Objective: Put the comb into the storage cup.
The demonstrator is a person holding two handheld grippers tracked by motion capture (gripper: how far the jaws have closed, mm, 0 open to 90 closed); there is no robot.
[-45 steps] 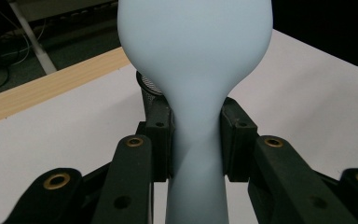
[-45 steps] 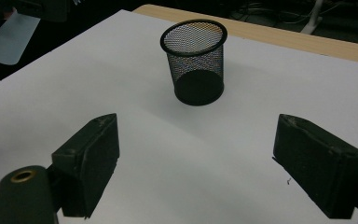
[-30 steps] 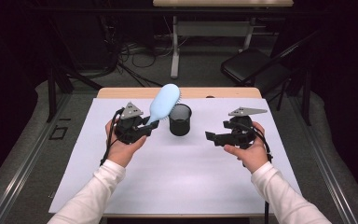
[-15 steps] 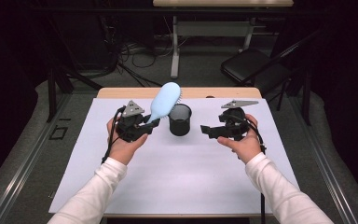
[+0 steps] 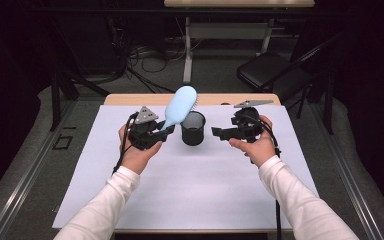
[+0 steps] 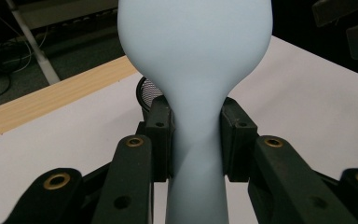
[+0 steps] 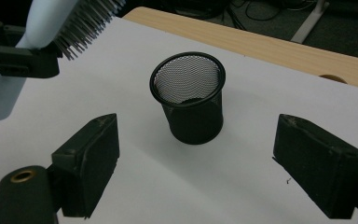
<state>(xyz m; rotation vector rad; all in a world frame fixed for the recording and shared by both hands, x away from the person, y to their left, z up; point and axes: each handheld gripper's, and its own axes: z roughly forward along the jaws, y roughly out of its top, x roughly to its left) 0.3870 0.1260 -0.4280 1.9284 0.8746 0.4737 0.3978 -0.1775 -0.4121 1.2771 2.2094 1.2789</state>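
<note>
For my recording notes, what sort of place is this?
Probably a lab or studio recording bay: a white-covered table in a dark room, loose cables on the floor, a folding chair behind.

The mesh cup [image 5: 193,128] stands upright on the sheet [image 5: 190,195] that covers most of the desk [image 5: 130,99], toward the far side and about midway between the two hands. The left gripper [image 5: 161,133] sits just left of the cup, and the hairbrush [image 5: 181,105] rises from it, leaning up and to the right so its head hangs above and just behind the cup's left rim (apart from it, bristles facing the cup). The right gripper [image 5: 216,132] lies right of the cup, near it, pointing toward it. Beyond the desk's far edge, on the floor, a chair [image 5: 270,72] stands to the right
</note>
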